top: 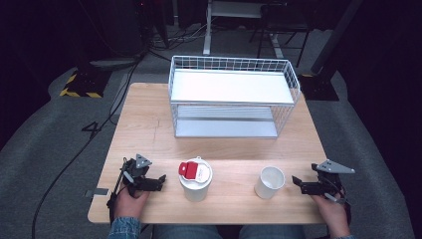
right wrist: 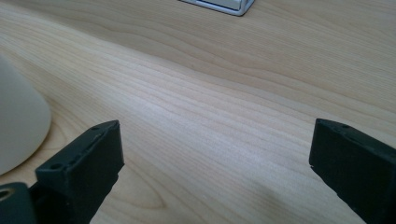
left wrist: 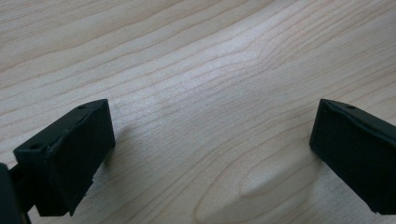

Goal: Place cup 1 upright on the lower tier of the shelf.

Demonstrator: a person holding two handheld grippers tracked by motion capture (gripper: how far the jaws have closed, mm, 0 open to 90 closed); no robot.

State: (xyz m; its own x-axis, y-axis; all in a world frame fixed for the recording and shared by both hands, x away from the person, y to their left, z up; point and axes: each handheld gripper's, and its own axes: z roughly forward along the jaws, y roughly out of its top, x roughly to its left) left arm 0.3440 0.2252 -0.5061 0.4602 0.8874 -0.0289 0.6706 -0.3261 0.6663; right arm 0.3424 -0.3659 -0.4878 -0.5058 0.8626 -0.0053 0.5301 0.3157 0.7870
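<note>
A white cup with a white lid and a red tab stands near the front of the wooden table. An open white cup stands to its right, and its side also appears at the left edge of the right gripper view. My left gripper lies low on the table just left of the lidded cup. Its jaws are wide apart over bare wood. My right gripper rests just right of the open cup, open with nothing between its jaws.
A white wire two-level rack stands at the back of the table, and its base corner shows in the right gripper view. Bare wood lies between the rack and the cups. The table's front edge is close to both hands.
</note>
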